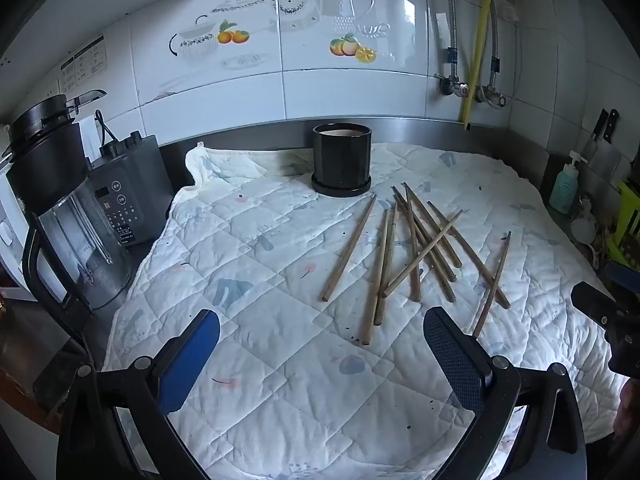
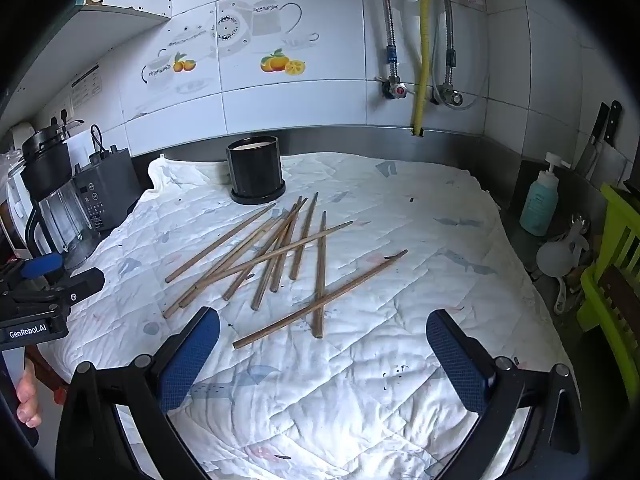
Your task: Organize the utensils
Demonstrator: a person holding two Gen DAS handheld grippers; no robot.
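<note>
Several brown wooden chopsticks lie scattered and crossed on a white quilted cloth. Behind them stands a black round holder on a black saucer, upright and with nothing sticking out of it. My left gripper hovers open above the cloth, in front of the pile, with nothing between its blue pads. My right gripper is open too, just short of the nearest two crossed sticks, and holds nothing. In the right wrist view the left gripper shows at the left edge.
A blender jug and its dark base stand left of the cloth. At the right are a soap pump bottle, a green rack and cleavers on the wall. A tiled wall with pipes rises behind. A hand grips the left tool.
</note>
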